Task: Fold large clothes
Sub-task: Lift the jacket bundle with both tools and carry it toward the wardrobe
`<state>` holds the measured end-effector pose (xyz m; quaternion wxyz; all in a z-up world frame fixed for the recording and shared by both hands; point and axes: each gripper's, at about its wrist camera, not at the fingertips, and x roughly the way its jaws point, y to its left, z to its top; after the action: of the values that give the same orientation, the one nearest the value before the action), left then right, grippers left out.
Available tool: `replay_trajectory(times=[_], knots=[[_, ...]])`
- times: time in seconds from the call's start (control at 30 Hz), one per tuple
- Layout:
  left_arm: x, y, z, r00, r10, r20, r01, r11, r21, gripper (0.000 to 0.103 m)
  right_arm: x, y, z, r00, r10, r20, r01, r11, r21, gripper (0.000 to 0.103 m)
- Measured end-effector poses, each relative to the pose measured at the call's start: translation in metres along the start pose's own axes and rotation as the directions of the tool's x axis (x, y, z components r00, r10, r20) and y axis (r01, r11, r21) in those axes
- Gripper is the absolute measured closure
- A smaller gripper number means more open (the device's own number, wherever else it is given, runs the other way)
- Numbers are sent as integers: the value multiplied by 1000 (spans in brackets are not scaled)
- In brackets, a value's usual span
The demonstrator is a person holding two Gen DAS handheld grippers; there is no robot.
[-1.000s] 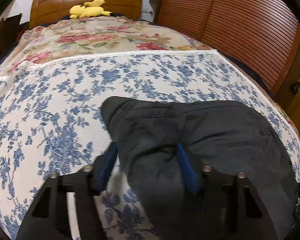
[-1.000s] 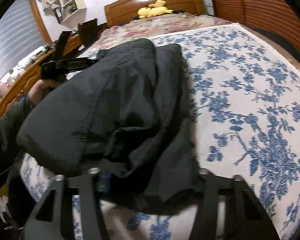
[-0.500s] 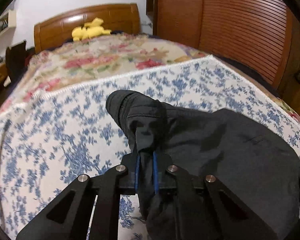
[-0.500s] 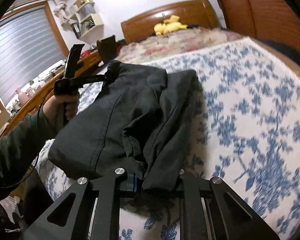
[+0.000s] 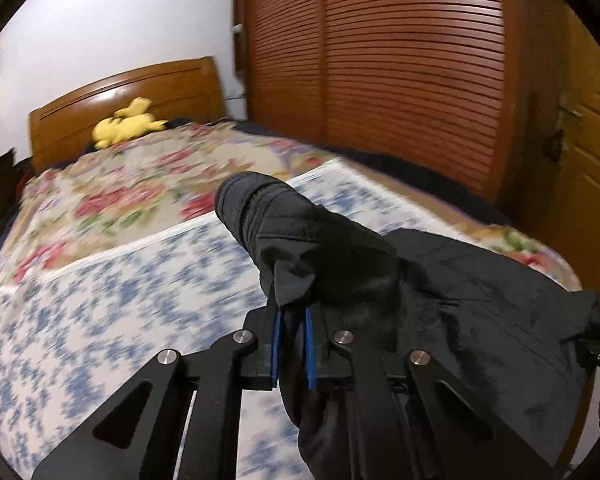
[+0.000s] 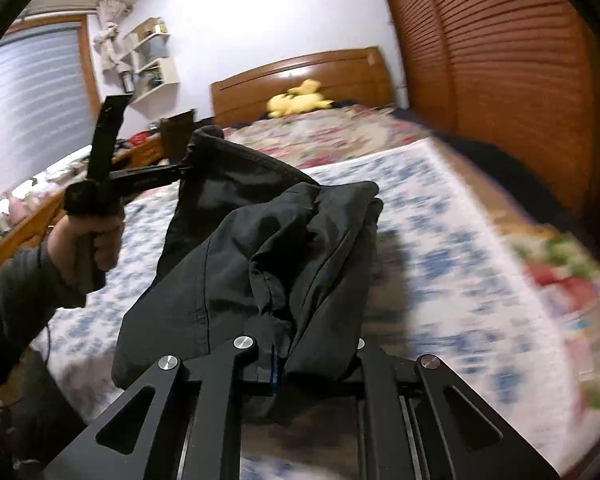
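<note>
matt black garment (image 5: 480, 304); glossy wooden headboard (image 5: 140, 92)

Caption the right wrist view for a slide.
Both grippers, right gripper and left gripper, pinch a black garment above the floral bedspread.

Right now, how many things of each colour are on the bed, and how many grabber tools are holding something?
Black: 1, the crumpled black fabric garment
Yellow: 1, the yellow plush toy by the wooden headboard
Black two-finger grippers clamped on the garment: 2, the left gripper and the right gripper
Total: 4
</note>
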<state>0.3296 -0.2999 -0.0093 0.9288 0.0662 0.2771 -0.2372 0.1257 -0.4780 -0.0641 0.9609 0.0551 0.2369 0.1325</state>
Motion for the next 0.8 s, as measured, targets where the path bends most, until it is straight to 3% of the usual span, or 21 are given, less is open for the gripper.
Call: replay_trajectory(times=[0.2,0.4,0.53,0.6,0.7,0.73,0.8], knots=[[16,-89,38,992,-124,38,122,991,64,93,-58,-62,5,982,-187,19,186,982,23,90],[34,-152,53,974,-223,30,219,970,106,93,-114,-98,-3,923,-383,32,381,923,45,90],[49,-172,47,981,-192,-25,194,971,139,92,-112,-113,-28,903,-428,-39,430,898,94,86],[51,-171,43,985,-166,-44,171,975,141,91,-108,-121,-37,887,-455,-77,461,877,132,81],[41,-164,39,984,-168,-57,175,974,143,85,-111,-123,-38,882,-467,-72,472,863,180,66],[35,-160,38,984,-169,-54,175,974,142,81,-113,-120,-34,870,-489,-59,491,853,175,62],[21,-159,36,985,-168,-26,170,972,160,62,-118,-111,-28,836,-548,-33,546,823,155,49]])
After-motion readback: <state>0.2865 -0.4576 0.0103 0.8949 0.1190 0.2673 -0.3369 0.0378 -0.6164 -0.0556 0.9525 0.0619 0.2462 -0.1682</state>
